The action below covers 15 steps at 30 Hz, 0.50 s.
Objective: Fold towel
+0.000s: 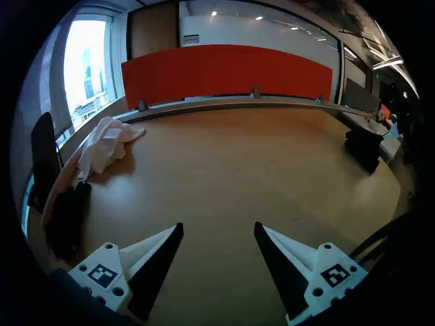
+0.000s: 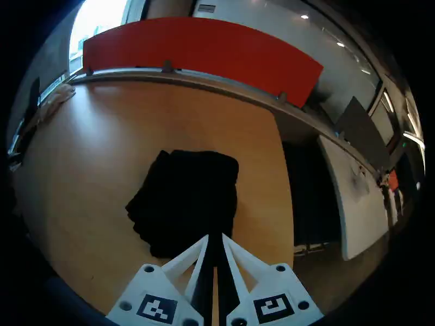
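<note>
1. Black towel point(image 2: 187, 201) lies flat on the wooden counter point(image 2: 103, 146), close to the counter's right-hand edge; outline roughly squared and layered, left side a little ragged; reads as already folded.
2. Right gripper point(image 2: 216, 242): fingers narrow, almost together, tips over the near edge of the black towel; cannot tell whether any cloth is pinched between them.
3. Left gripper point(image 1: 218, 231): fingers wide, nothing between them, held above bare counter near its front.
4. White towel point(image 1: 106, 144) sits crumpled at the far left of the counter by the window; well apart from both grippers; no fold in it.
5. Dark heap point(image 1: 68, 217) at the counter's left edge, just in front of the white towel; too shadowed to say what it is.
6. Progress, as judged: the black towel looks finished or in a last tidy-up; the white towel is untouched, so likely all its folding is left; the left gripper's wide fingers seem best placed to fetch it.
</note>
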Each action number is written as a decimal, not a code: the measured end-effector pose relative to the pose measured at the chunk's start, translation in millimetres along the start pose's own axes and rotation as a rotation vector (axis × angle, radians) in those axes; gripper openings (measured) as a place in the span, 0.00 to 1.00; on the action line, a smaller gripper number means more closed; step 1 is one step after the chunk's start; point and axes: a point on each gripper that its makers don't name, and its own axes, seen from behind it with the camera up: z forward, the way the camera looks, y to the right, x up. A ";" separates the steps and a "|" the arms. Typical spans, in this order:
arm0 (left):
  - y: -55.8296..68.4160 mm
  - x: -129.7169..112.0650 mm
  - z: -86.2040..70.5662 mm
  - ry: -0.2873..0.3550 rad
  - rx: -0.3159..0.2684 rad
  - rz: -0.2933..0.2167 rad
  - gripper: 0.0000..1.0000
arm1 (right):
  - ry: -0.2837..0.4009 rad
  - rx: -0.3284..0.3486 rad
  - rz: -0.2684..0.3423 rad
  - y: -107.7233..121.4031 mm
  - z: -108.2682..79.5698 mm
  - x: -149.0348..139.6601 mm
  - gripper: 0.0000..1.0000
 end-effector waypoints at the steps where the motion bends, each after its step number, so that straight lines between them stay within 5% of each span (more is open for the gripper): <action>1: -0.3 -0.3 -0.4 0.000 0.000 0.000 0.97 | -0.005 -0.001 0.003 0.4 1.4 -2.3 0.02; 15: -3.8 -4.3 -3.2 -0.005 0.010 0.001 0.97 | -0.071 -0.009 0.019 5.9 17.1 -24.1 0.02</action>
